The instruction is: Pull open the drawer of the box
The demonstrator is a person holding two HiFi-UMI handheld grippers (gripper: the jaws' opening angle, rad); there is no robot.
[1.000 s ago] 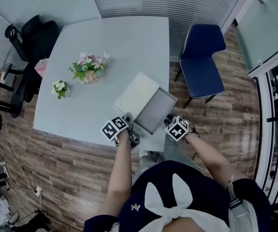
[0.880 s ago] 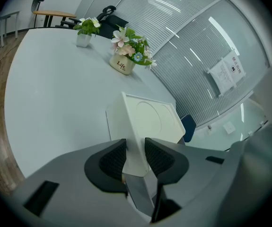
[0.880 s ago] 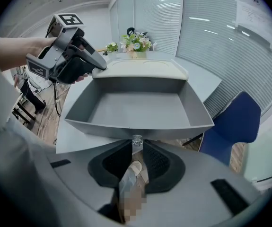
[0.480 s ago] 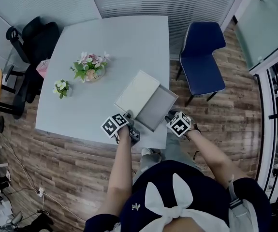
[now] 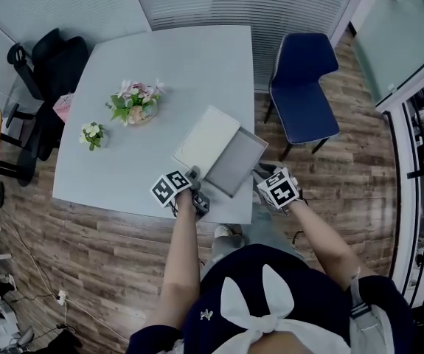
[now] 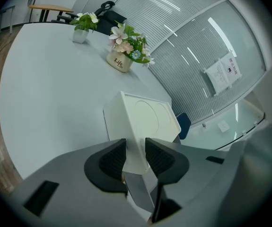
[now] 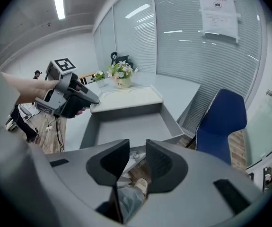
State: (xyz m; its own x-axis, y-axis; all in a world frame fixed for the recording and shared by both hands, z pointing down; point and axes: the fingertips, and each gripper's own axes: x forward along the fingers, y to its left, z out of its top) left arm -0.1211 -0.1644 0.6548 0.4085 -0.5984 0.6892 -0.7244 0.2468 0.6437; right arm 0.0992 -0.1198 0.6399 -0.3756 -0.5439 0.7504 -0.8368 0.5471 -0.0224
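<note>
**Step in hand:** release after the pull. Judged as good as done, going by the drawer [image 5: 234, 164], which stands well out of the box [image 5: 207, 140] toward the person with its grey tray bare and open to view.

**Location of the box:** on the white table [image 5: 160, 65], near the near right corner, to the right of the flower arrangement [image 5: 134, 103].

**Left gripper** [image 6: 136, 148]: clamped across the near corner of the box shell, with both pads against its walls to brace it. Partly closed, no wider than that corner.

**Right gripper** [image 7: 137, 154]: jaws just opened, moderately apart, with nothing between the pads. Clear of the drawer, just beside its near right corner.

**Next move, as a judgement:**
- Check the drawer for full travel.
- If short, re-seat the right gripper on the front lip and draw straight out, keeping the left clamp firm to stop the box sliding.
- If full, ease off the left clamp without nudging the box toward the table edge.
</note>
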